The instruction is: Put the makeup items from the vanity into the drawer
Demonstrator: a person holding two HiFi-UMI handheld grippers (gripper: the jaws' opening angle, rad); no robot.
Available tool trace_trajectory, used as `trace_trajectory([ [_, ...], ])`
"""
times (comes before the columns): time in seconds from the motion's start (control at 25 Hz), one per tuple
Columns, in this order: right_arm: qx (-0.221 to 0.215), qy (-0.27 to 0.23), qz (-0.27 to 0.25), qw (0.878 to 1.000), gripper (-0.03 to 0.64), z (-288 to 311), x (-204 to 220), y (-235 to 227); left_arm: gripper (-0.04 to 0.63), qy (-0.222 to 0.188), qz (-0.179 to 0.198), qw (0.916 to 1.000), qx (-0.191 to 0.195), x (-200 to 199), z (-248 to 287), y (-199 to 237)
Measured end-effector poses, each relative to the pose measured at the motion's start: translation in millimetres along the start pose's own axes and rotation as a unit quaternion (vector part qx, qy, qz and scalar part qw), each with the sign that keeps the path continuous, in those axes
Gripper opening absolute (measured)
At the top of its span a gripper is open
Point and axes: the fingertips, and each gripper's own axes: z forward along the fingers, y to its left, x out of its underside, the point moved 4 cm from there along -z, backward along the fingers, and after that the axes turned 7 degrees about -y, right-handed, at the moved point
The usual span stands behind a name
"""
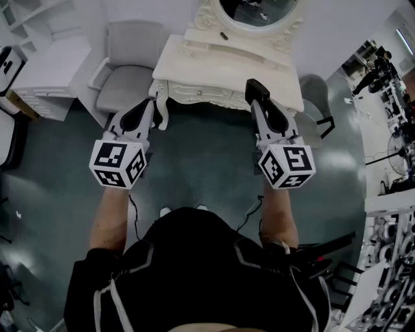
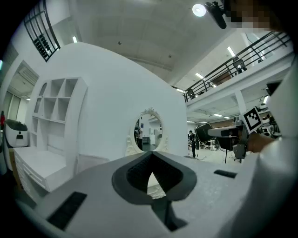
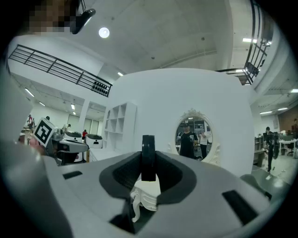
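Head view check: locate the right gripper [image 1: 256, 97] held level in front of the white vanity [image 1: 214, 71], clamped on a flat black makeup case [image 1: 253, 84] at the tabletop's front edge, right of centre. Confirm in the right gripper view: find the case [image 3: 148, 155] standing on edge between the pads, pinched on both faces (exact kind of item not readable from its thin edge). Locate the left gripper [image 1: 154, 107] at the vanity's left front corner. Verify in the left gripper view that its jaws are closed tip to tip on nothing.

Note one more small dark item [image 1: 224, 35] lying on the upper shelf below the oval mirror [image 1: 256, 13]. Treat the drawer front [image 1: 194, 94] as closed, with no open compartment visible under the top.

Step in hand, as judged: carrying a picked item to the drawer, with stowing not yet possible.

Next move, as judged:
1. Bring the free left gripper to the drawer front.
2. Part its jaws enough to catch the pull.
3. Draw straight out toward the body.
4. Keep the right grip firm and the case clear of the table edge meanwhile.
5. Lower the case into the opened drawer and release only once supported.

Expect a thin case on edge to tip when let go, so lay it flat where room allows.
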Motion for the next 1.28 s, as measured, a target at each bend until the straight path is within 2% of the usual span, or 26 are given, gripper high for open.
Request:
trace_trajectory([
  [0.2, 0.006, -0.002, 0.014, 1.0, 0.097, 4, 6, -8, 0.003, 0.011, 0.04, 0.9991, 0.003, -3, 6, -9],
  [0.4, -0.004, 0.002, 0.013, 1.0, 0.097, 6, 9, -13, 0.003, 0.01, 0.039, 0.9991, -0.008, -2, 12, -14],
  [0.68, -0.012, -0.011, 0.058, 0.998, 0.095, 6, 13, -23, 0.003, 0.017, 0.038, 0.9991, -0.008, 2, 21, -19],
  [1.28, -0.047, -0.013, 0.054, 0.997, 0.095, -1, 31, -79, 0.003, 0.033, 0.03, 0.9989, -0.015, 25, 69, -64],
])
